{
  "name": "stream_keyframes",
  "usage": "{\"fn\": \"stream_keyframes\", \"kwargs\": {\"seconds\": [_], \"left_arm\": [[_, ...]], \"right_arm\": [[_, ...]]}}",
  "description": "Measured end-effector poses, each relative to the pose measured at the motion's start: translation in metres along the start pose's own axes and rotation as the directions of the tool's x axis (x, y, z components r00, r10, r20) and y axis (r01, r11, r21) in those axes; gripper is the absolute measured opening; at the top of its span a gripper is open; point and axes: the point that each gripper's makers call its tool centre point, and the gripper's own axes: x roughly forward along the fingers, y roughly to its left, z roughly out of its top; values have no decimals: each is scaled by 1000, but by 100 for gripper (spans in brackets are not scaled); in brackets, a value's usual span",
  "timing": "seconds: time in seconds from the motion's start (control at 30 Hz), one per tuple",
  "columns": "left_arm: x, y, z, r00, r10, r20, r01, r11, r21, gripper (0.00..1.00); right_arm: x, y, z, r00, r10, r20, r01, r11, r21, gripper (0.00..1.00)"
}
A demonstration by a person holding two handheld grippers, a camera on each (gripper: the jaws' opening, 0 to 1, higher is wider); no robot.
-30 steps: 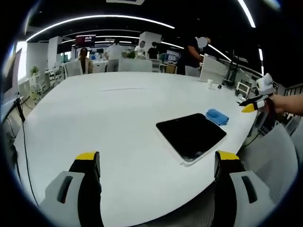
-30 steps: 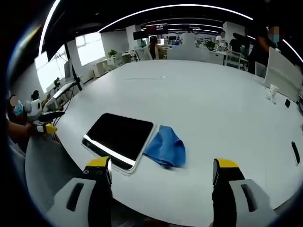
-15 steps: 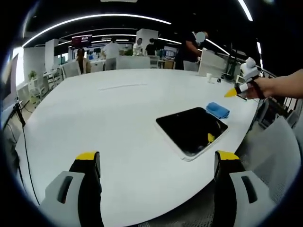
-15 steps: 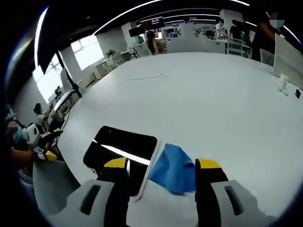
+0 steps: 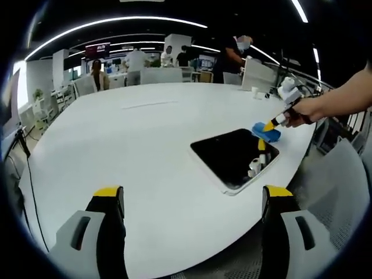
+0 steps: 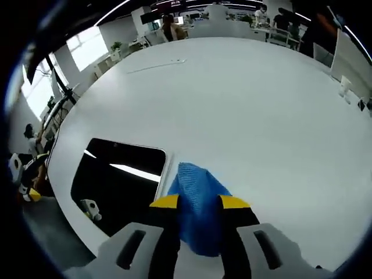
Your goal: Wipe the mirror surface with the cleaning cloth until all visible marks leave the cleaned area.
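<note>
Mirror [image 5: 232, 161] first: in your left gripper view it lies flat on the white table [image 5: 116, 139] at about 3 o'clock, near the table's edge, dark and glossy. The blue cleaning cloth [image 5: 266, 132] touches its far corner, around 2 o'clock. Your left gripper [image 5: 192, 197] hangs back at 6 o'clock with its jaws spread wide and nothing between them. Your right gripper [image 5: 269, 125] comes in from the right, yellow tips down on the cloth, your hand [image 5: 302, 110] behind it.

In your right gripper view the cloth [image 6: 195, 200] sits dead center toward 6 o'clock, bunched up between the yellow tips of the right gripper [image 6: 199, 201]. Jaws look nearly pinched on it, but I can't tell if they've actually clamped yet. The mirror [image 6: 119, 183] is at 8 to 9 o'clock, right beside the cloth.

So I'd say you're at the grab-the-cloth step, no wiping yet. Next you'd want a firm pinch, then drag it left onto the glass.
</note>
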Motion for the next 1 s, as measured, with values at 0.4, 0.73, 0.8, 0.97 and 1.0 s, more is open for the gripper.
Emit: {"fn": "stream_keyframes", "kwargs": {"seconds": [0.4,0.73,0.8,0.97,1.0], "left_arm": [[1,-1,-1,1000,-16,-4,16,1000,2,95],[2,-10,4,998,-57,24,57,998,-7,99],[2,-10,4,998,-62,26,62,998,-9,99],[3,-14,1,997,-80,10,80,997,4,99],[3,-14,1,997,-79,9,79,997,4,99]], "right_arm": [[6,-7,-2,991,-116,-73,111,992,-67,4],[-5,5,3,989,-40,-142,49,997,61,2],[-8,8,14,991,-38,-130,47,997,62,2],[-11,26,37,995,-17,-100,23,997,67,2],[-8,29,41,995,-13,-98,20,997,72,2]]}}
